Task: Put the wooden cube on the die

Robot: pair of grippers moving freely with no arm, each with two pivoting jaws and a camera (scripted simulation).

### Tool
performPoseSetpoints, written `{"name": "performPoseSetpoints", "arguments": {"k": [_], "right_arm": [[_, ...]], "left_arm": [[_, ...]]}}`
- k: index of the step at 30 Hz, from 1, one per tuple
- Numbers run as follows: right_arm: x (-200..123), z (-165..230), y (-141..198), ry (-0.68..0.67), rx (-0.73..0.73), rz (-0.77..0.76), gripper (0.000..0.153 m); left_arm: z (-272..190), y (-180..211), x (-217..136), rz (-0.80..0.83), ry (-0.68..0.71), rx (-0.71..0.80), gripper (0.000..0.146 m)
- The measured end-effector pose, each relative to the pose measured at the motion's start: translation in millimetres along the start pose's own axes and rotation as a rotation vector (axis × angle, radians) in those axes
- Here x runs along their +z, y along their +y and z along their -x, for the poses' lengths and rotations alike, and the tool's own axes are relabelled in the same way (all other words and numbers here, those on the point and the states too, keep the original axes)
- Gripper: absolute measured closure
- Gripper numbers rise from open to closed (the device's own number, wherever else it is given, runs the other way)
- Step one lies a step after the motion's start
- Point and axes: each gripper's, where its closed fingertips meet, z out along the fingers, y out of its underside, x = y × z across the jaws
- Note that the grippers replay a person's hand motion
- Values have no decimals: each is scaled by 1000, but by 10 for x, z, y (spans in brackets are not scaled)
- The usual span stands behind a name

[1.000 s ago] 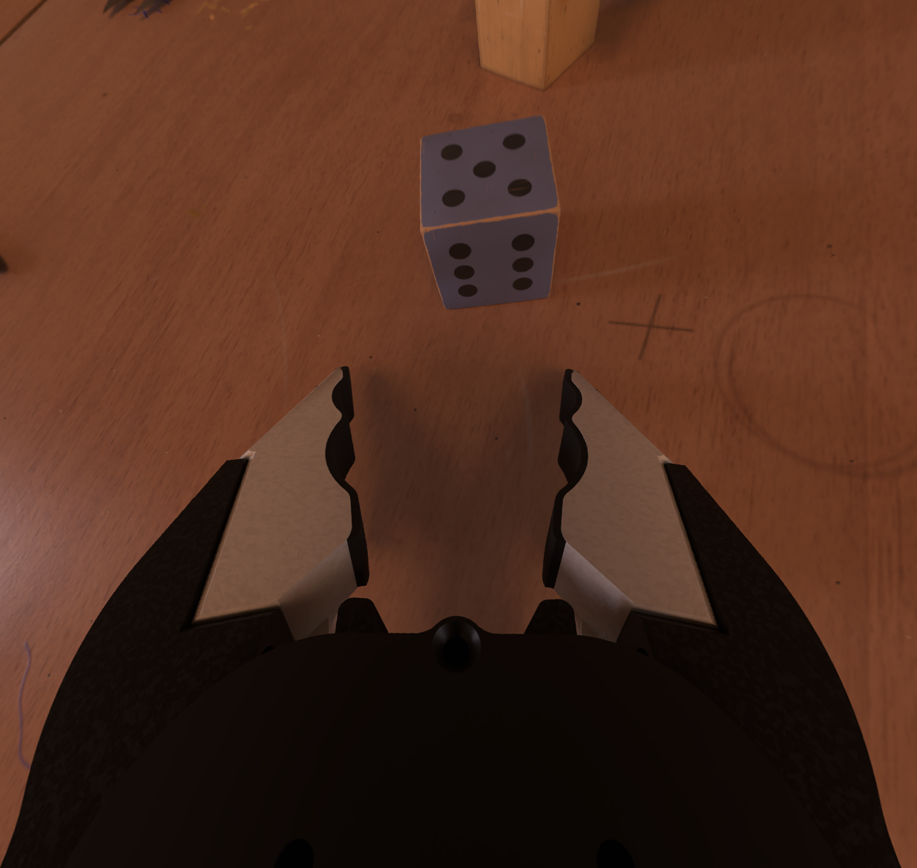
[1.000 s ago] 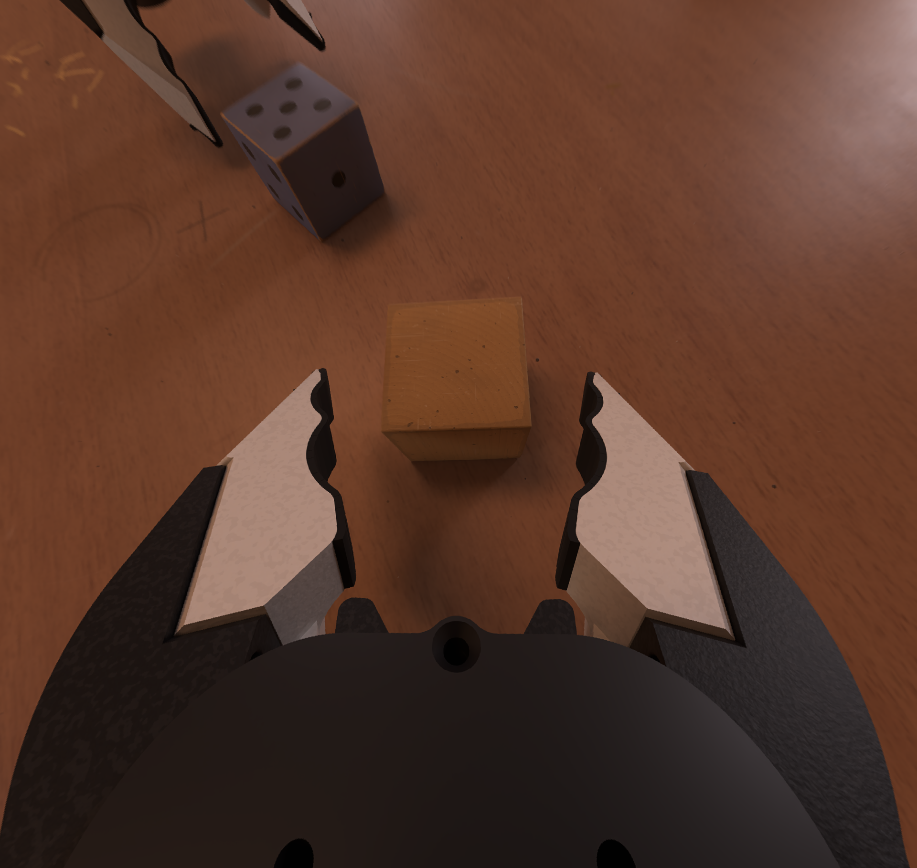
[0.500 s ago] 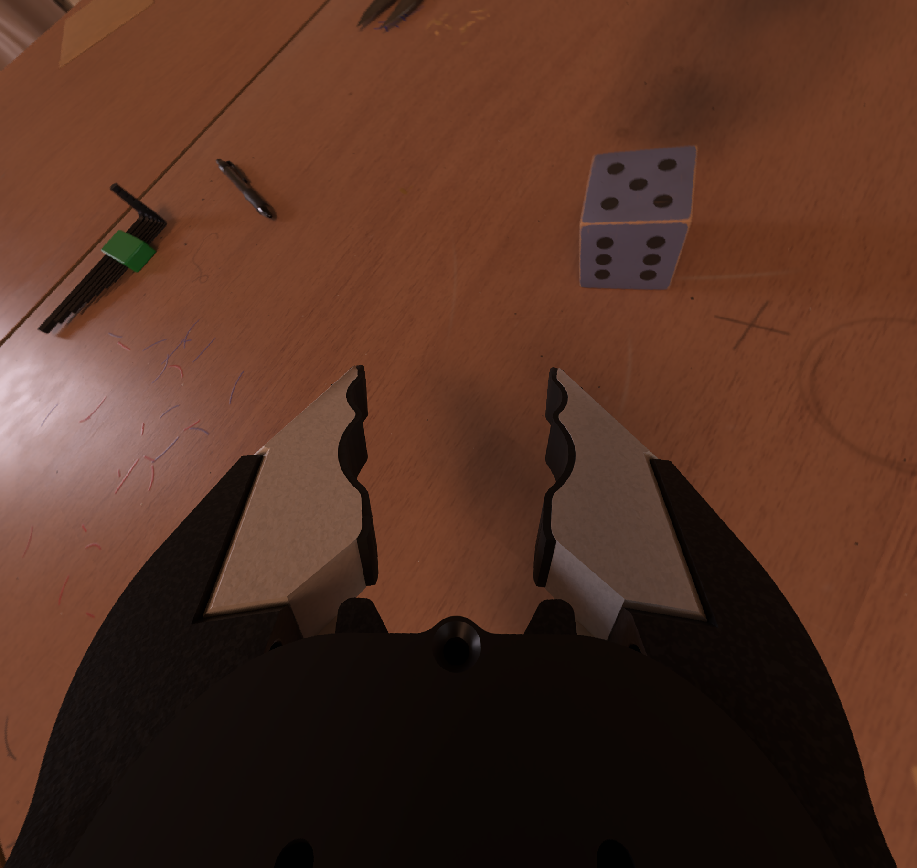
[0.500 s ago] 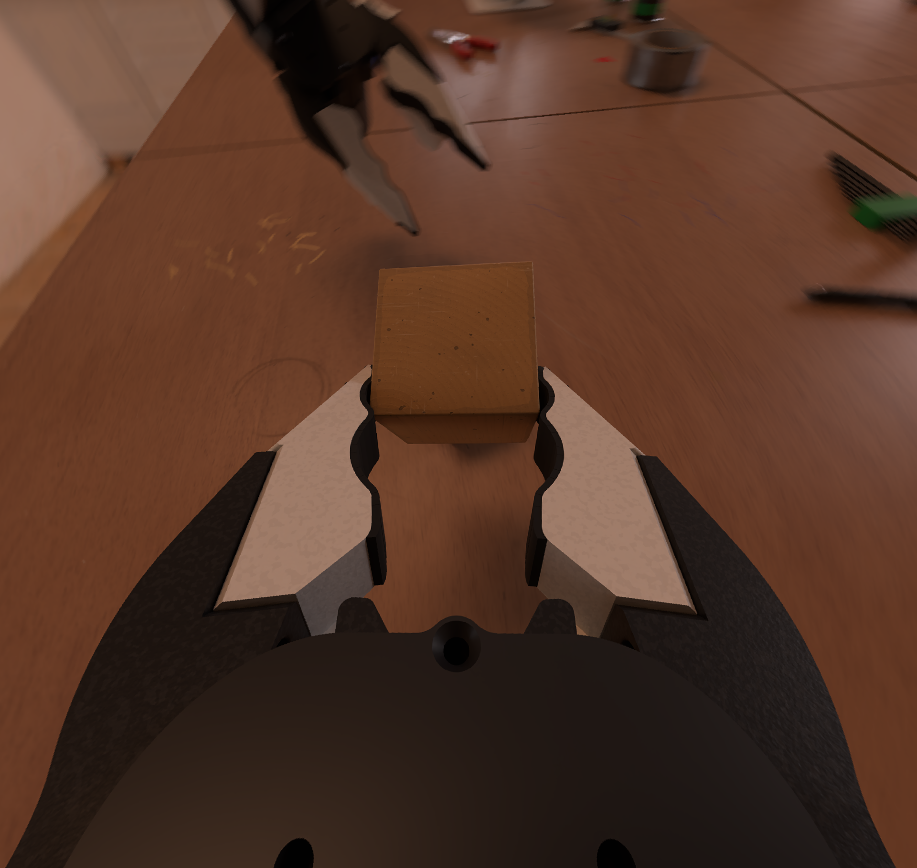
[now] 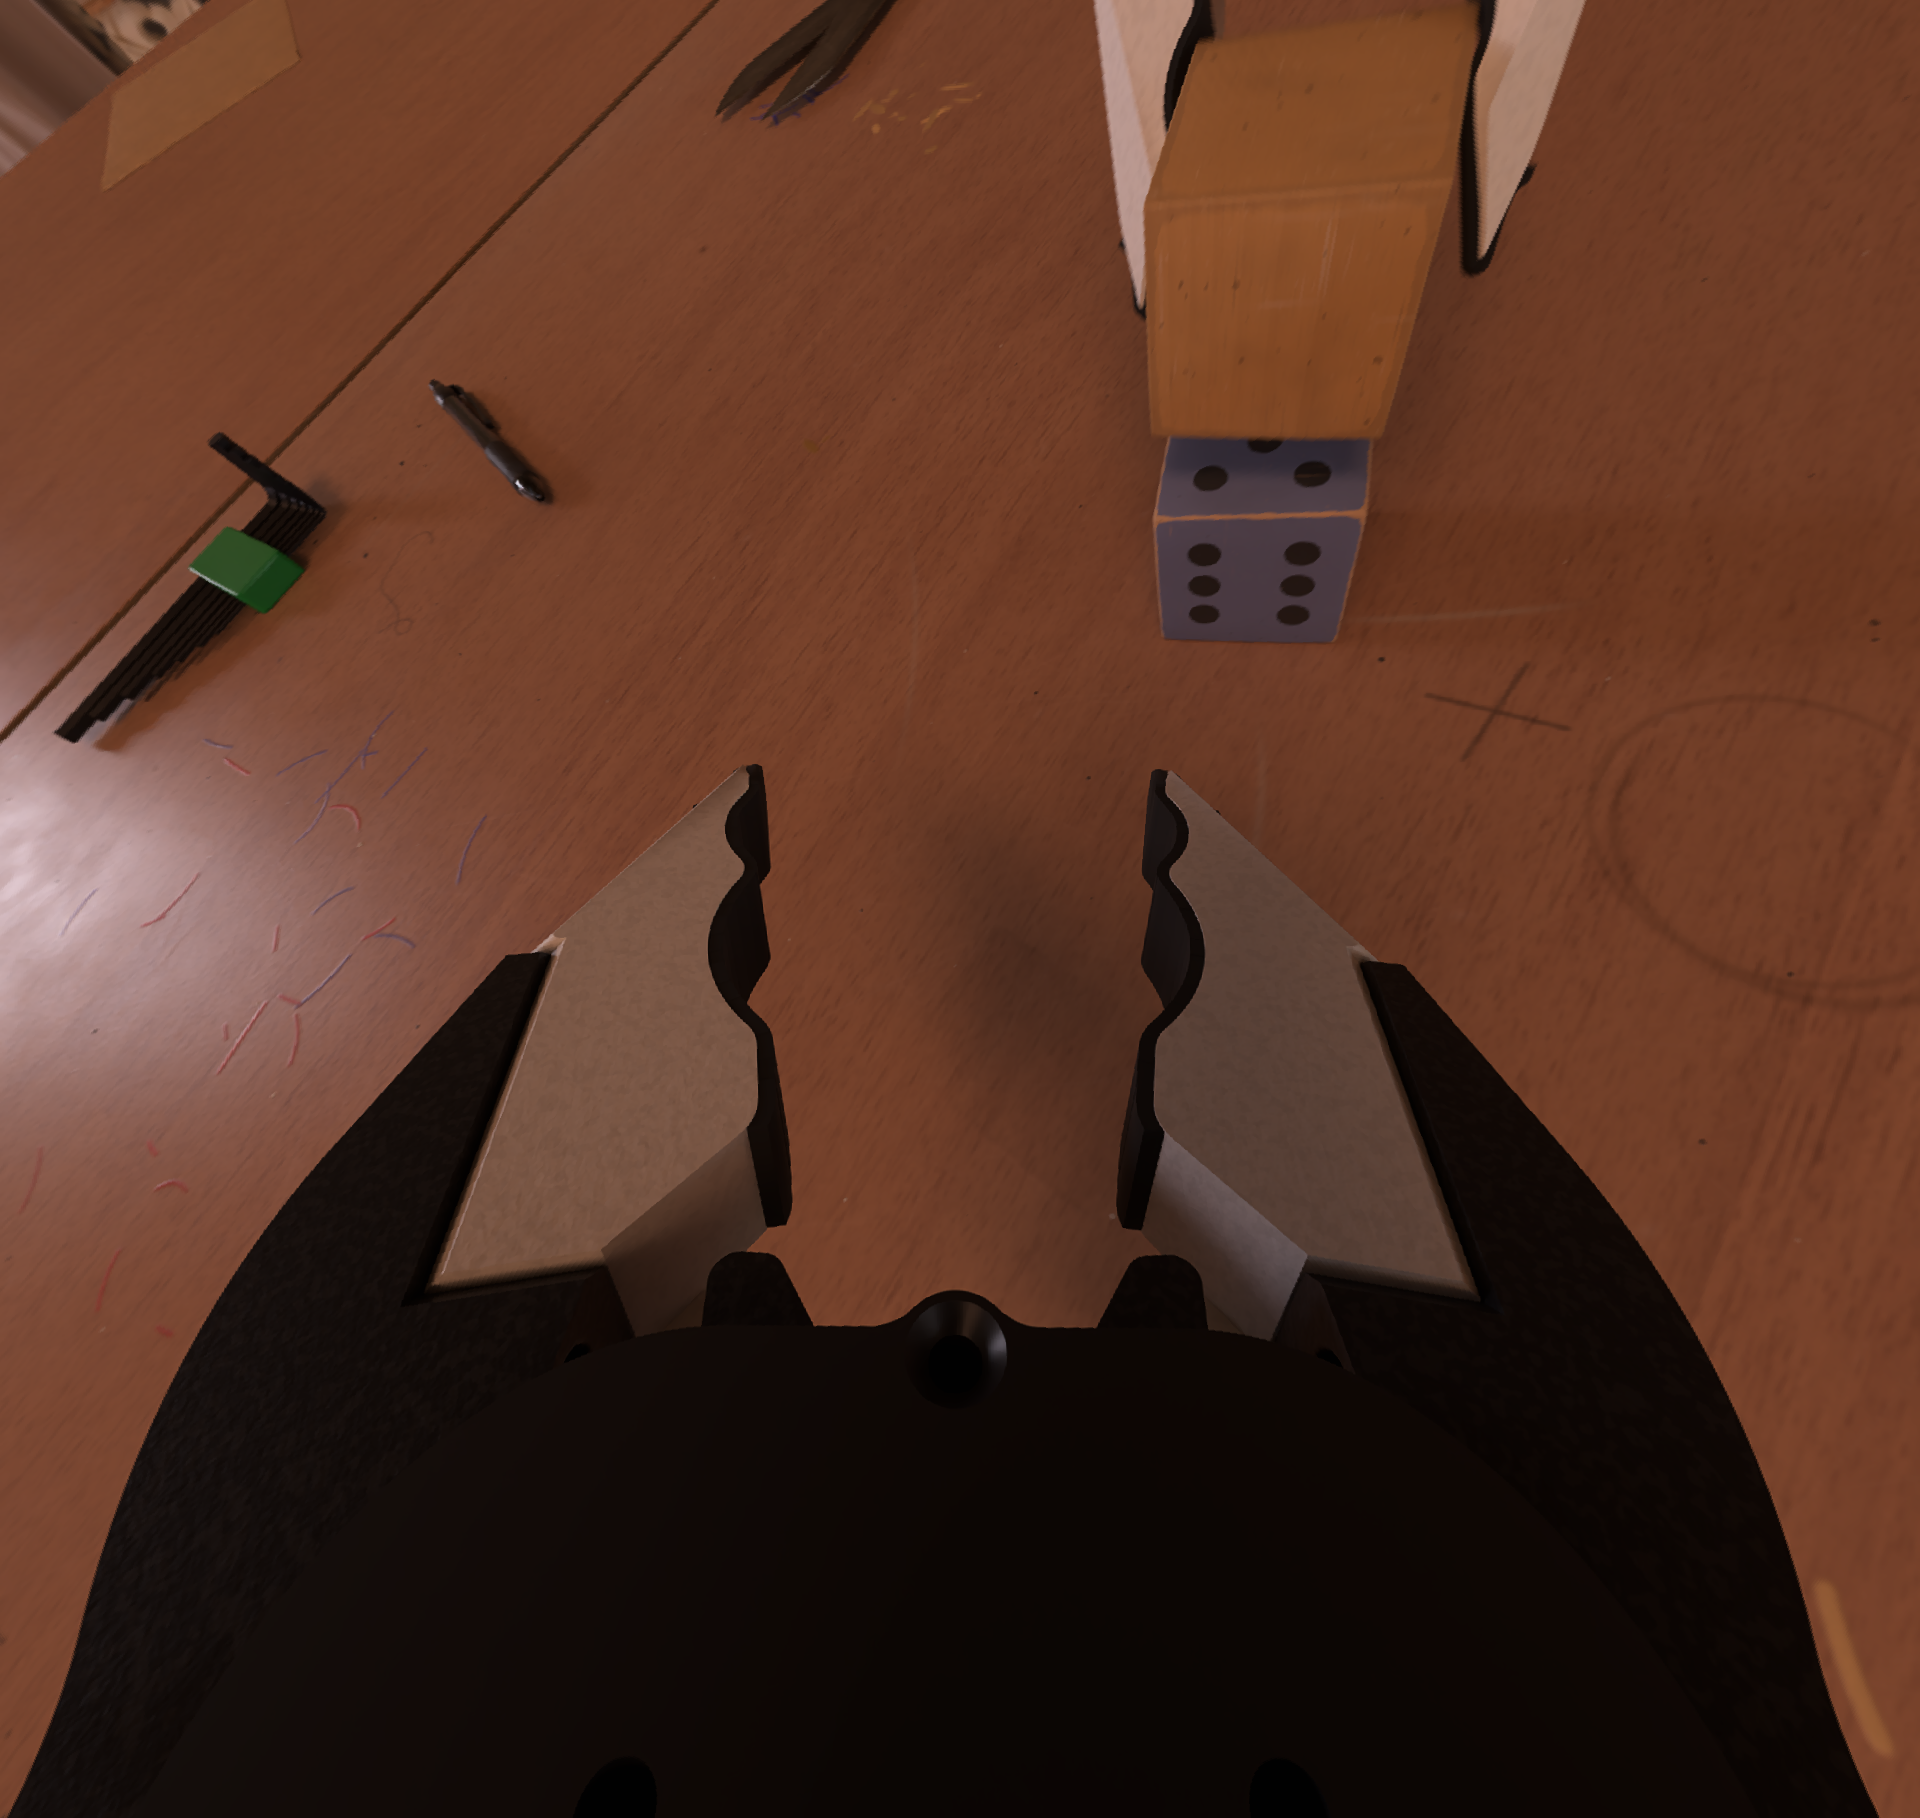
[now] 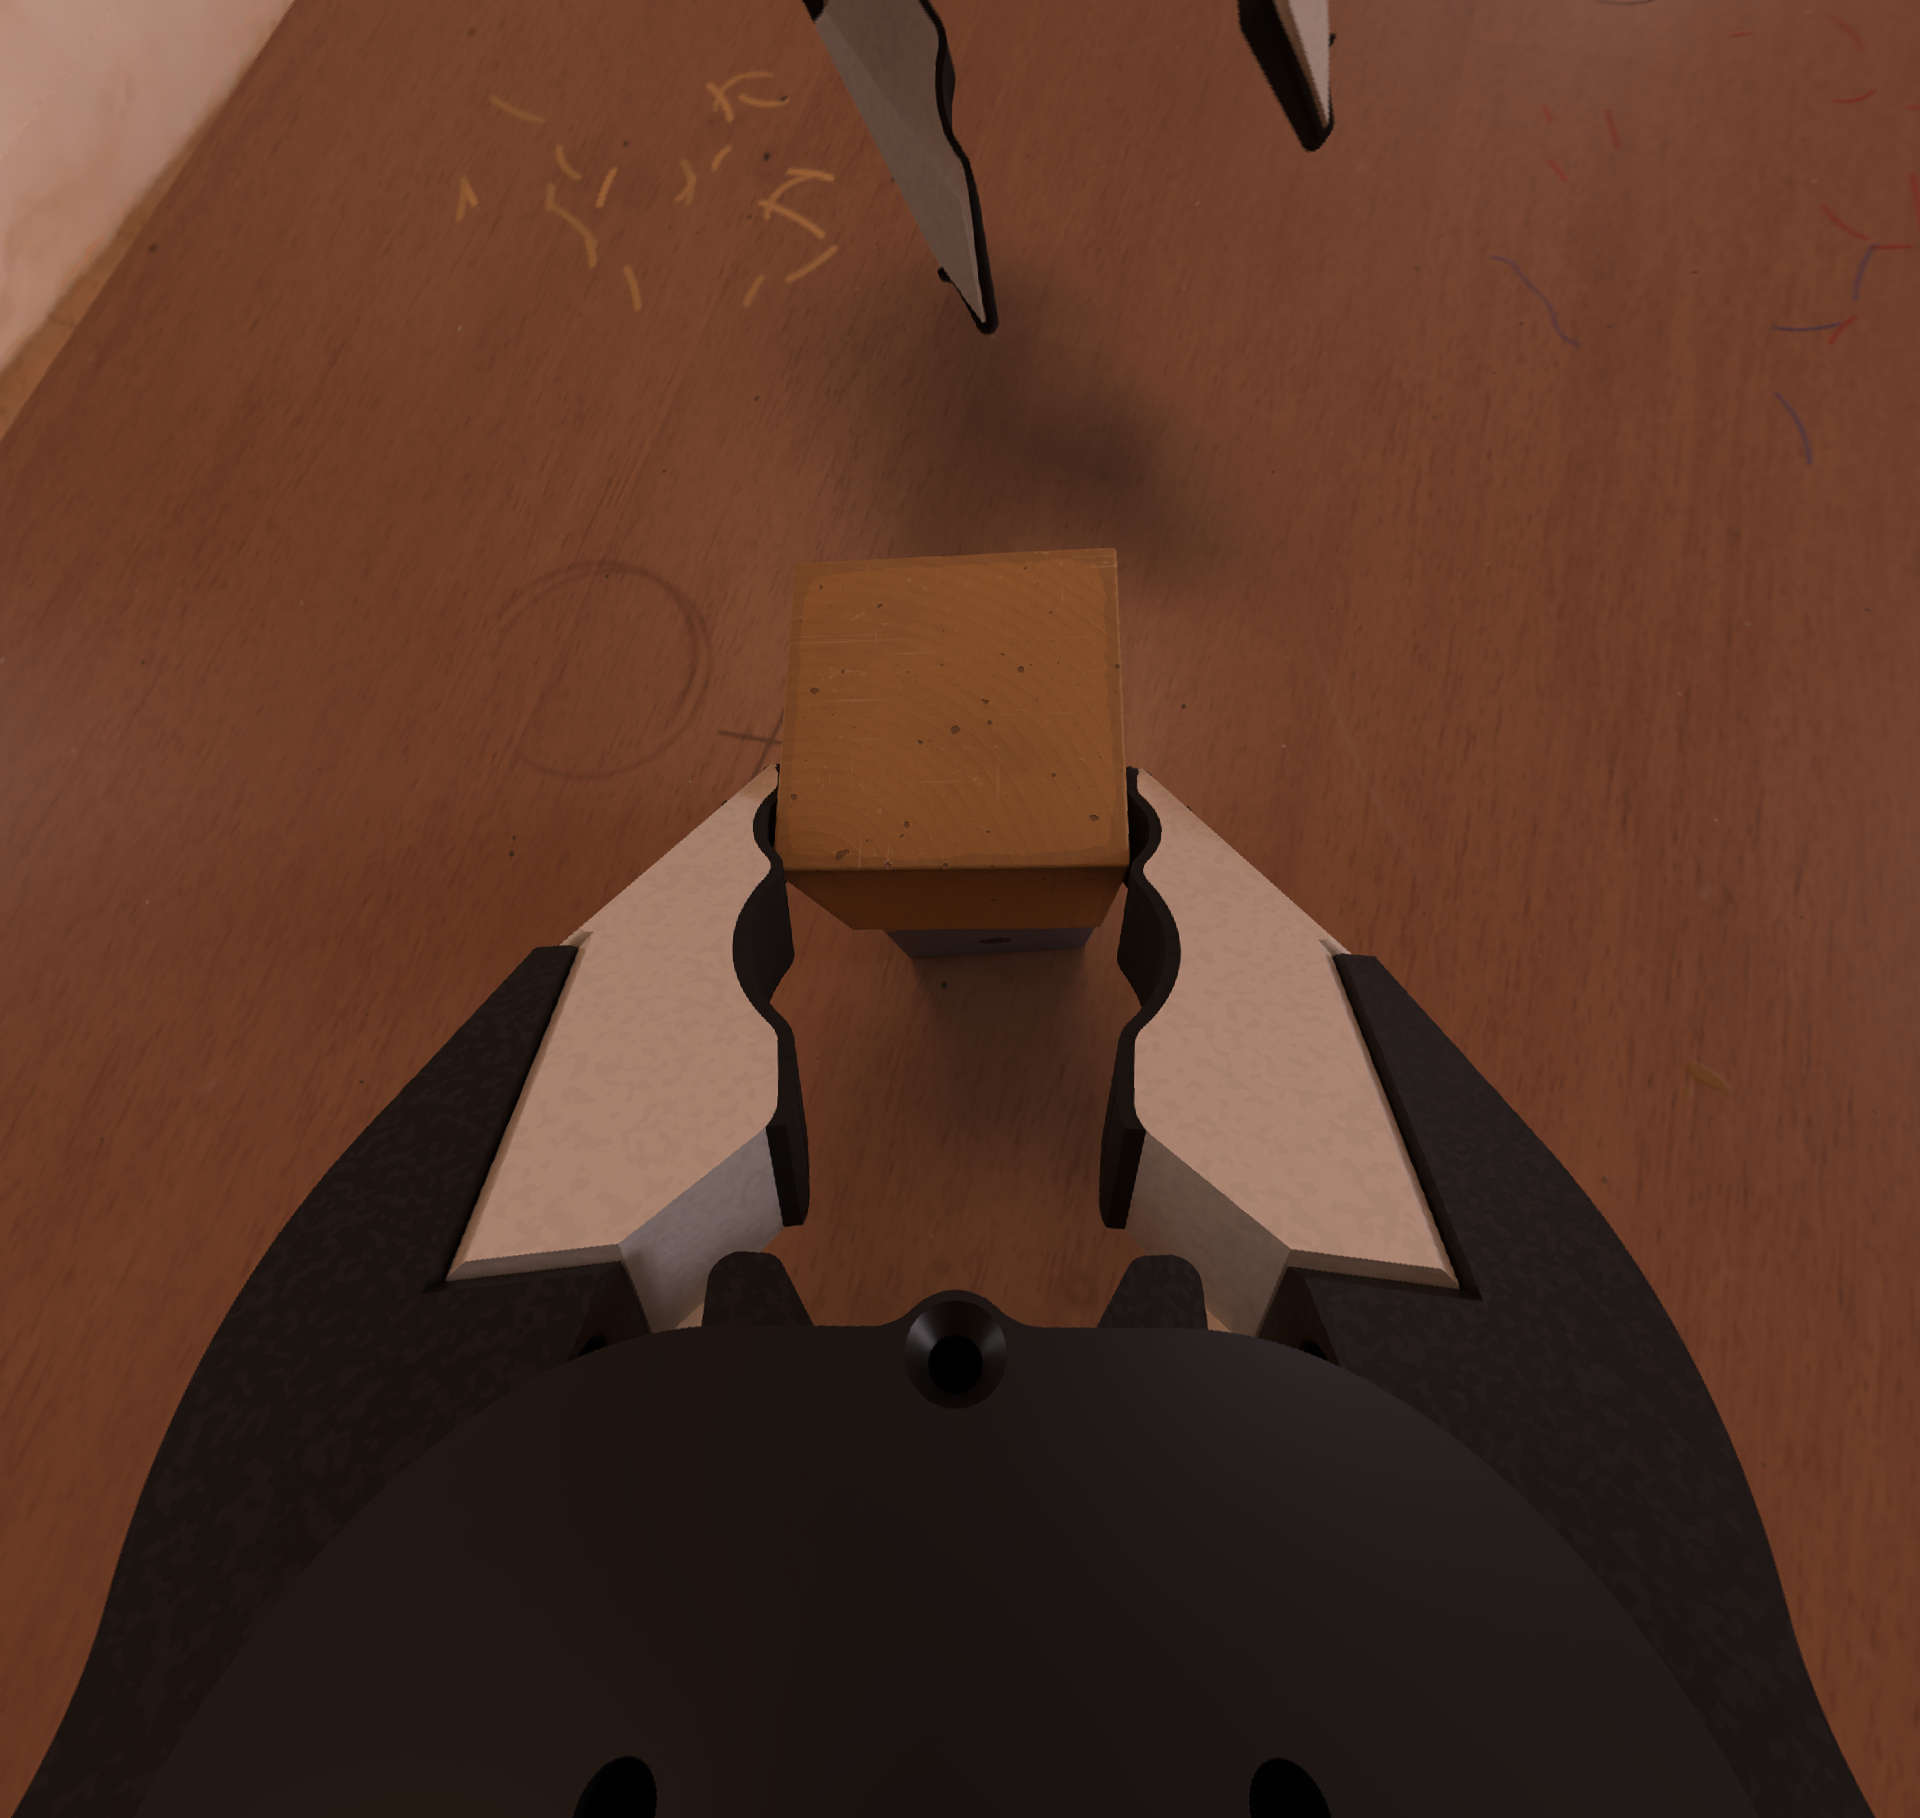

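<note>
The wooden cube (image 5: 1288, 241) is clamped between the fingers of my right gripper (image 5: 1304, 282), which comes down from above. It hangs directly over the white die (image 5: 1257, 563), just above or barely touching its top face; I cannot tell which. In the right wrist view my right gripper (image 6: 954, 781) is shut on the cube (image 6: 951, 719), and only a sliver of the die (image 6: 987, 940) shows beneath it. My left gripper (image 5: 956, 781) is open and empty, in front of and left of the die. It also shows in the right wrist view (image 6: 1148, 230), beyond the cube.
On the wooden table, left of the die, lie a hex key set in a green holder (image 5: 197, 584), a dark pen (image 5: 488, 438) and scissors (image 5: 821, 43). A pencilled cross (image 5: 1496, 714) and circle (image 5: 1766, 843) mark the table right of the die. The table edge (image 6: 104, 210) runs at the left.
My right gripper closed on the cube, lifted it and carried it over the die. My left gripper drew back from the die and stayed open.
</note>
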Motion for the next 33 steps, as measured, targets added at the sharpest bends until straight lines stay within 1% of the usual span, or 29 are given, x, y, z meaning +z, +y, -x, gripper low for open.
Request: {"name": "performPoseSetpoints", "arguments": {"k": [3, 6, 9, 14, 22, 24, 28, 30, 33], "right_arm": [[52, -4, 35, -22, -25, 32, 90], [98, -16, 58, -36, -44, 56, 90], [129, -44, 93, -46, -35, 62, 90], [144, -39, 136, -71, -11, 58, 90], [154, -41, 128, -67, -9, 45, 90], [152, -46, 125, -60, 0, 33, 86], [-31, -17, 94, -13, 5, -5, 76], [-219, 32, 47, 22, 7, -54, 72], [-556, 72, -27, 115, 1, -149, 71]], "left_arm": [[-41, -29, 12, -9, 28, -15, 73], [-50, -21, 13, -1, 28, -14, 73], [-50, -21, 6, -6, 31, -20, 73], [-33, -15, 9, -7, 29, -34, 73], [-59, 5, 34, -2, 40, -39, 73], [-65, -4, 28, -7, 43, -43, 73], [-123, -160, -47, -71, 71, -84, 73], [-169, -328, -101, -124, 88, -131, 73], [-238, -671, -143, -191, 80, -240, 73]]}}
